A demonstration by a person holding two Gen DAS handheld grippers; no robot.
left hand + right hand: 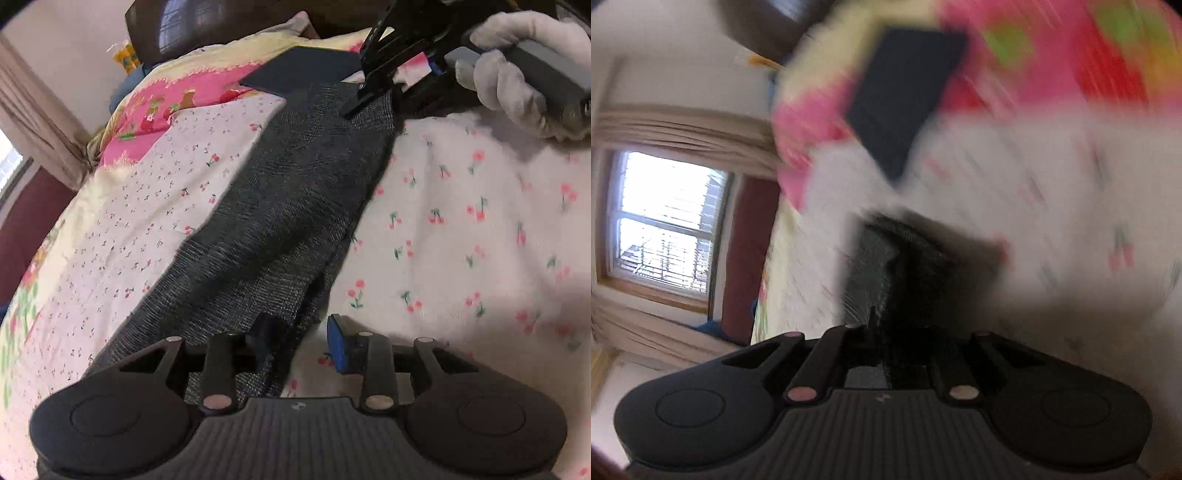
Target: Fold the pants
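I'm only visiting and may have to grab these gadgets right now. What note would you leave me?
Left hand-held gripper: open, fingers either side of the near end of the pants.
Right hand-held gripper: at the far end, seemingly shut on the cloth; its own view is blurred.
Pants: dark grey, stretched in a long strip across the bed sheet. A dark flat item lies beyond.
Done: the pants look folded lengthwise.
Left: probably close the left gripper, then fold end over end.
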